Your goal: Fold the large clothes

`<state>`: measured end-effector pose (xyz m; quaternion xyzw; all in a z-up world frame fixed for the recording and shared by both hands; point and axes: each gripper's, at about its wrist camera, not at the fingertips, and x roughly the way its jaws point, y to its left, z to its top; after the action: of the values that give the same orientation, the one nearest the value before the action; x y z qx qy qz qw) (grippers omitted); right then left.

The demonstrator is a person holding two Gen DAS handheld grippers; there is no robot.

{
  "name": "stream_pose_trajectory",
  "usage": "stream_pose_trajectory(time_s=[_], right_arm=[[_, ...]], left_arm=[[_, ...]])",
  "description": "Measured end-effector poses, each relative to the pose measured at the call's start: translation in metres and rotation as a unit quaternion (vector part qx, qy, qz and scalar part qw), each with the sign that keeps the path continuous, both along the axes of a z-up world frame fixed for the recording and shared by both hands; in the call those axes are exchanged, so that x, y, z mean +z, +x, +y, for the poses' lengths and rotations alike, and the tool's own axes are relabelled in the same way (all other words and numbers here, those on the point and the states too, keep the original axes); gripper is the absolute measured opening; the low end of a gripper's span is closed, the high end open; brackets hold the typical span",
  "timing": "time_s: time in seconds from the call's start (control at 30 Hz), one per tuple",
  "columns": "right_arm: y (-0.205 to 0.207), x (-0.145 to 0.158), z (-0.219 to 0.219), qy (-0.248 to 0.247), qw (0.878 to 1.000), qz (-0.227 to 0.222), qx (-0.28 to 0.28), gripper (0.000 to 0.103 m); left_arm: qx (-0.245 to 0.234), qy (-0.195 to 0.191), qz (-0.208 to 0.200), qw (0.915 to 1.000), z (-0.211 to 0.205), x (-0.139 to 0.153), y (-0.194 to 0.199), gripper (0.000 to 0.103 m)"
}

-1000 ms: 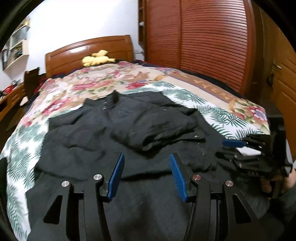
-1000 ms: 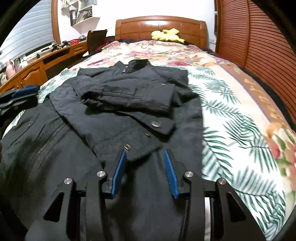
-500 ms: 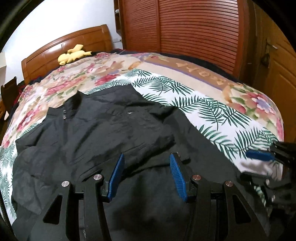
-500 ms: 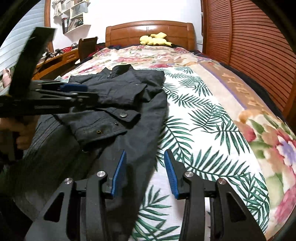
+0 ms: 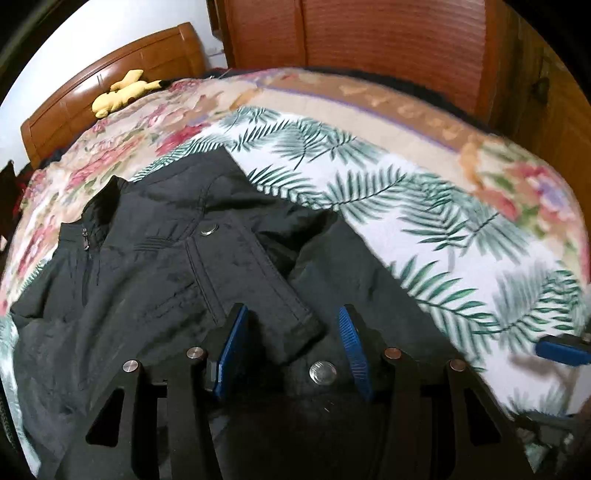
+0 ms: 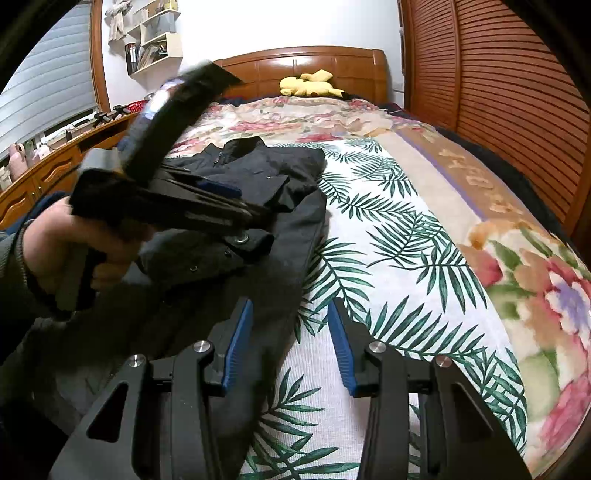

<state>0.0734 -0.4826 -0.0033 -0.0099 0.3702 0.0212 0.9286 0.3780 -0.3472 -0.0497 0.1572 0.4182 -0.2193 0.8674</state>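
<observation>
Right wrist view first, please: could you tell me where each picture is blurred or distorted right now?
Right wrist view: the left gripper and the hand holding it are smeared by motion, while the black jacket and headboard stay sharp. Left wrist view: the palm-leaf bedspread and wardrobe doors are softly blurred. Both show fisheye bending and dark corners.

black jacket (image 5: 159,266) spread flat on bed, collar toward headboard, sleeve folded across chest, snap buttons visible
</observation>
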Motion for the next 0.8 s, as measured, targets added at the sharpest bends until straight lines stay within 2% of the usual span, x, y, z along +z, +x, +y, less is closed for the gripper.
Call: stream_pose_trajectory(time_s=[0.07,0.1,0.13,0.2,0.37,0.47,0.57,0.63,0.73,0.8], right_arm=[[0.001,0.0,0.001,-0.004,1.0,0.003,0.002,0.043],[0.001,0.001,0.003,-0.005,1.0,0.002,0.002,0.043],[0.002,0.002,0.003,-0.005,1.0,0.001,0.003,0.043],[0.002,0.004,0.006,-0.006,1.0,-0.001,0.004,0.043],[0.005,0.009,0.017,-0.009,1.0,-0.004,0.011,0.043],[0.009,0.011,0.026,-0.012,1.0,-0.007,0.016,0.043],[0.015,0.012,0.035,-0.015,1.0,-0.007,0.019,0.043],[0.02,0.012,0.041,-0.017,1.0,-0.007,0.019,0.043],[0.03,0.013,0.052,-0.016,1.0,-0.008,0.018,0.043],[0.035,0.014,0.06,-0.017,1.0,-0.009,0.018,0.043]], left_arm=[[-0.004,0.008,0.004,0.9999,-0.002,-0.004,0.007,0.049],[-0.004,0.011,0.004,0.9999,-0.002,-0.005,0.01,0.029],[-0.006,0.008,0.011,0.9999,0.001,-0.004,0.011,0.015],[-0.006,-0.003,0.015,0.9999,0.008,-0.001,0.013,0.009],[0.014,-0.013,-0.036,0.9992,0.045,0.025,-0.005,0.007],[0.02,-0.044,-0.063,0.9968,0.081,0.049,-0.033,0.007],[0.033,-0.053,-0.09,0.9939,0.113,0.065,-0.063,0.007],[0.042,-0.057,-0.099,0.9926,0.131,0.068,-0.078,0.007],[0.06,-0.038,-0.121,0.9901,0.15,0.069,-0.098,0.007],[0.074,-0.048,-0.116,0.9894,0.167,0.067,-0.106,0.007]])
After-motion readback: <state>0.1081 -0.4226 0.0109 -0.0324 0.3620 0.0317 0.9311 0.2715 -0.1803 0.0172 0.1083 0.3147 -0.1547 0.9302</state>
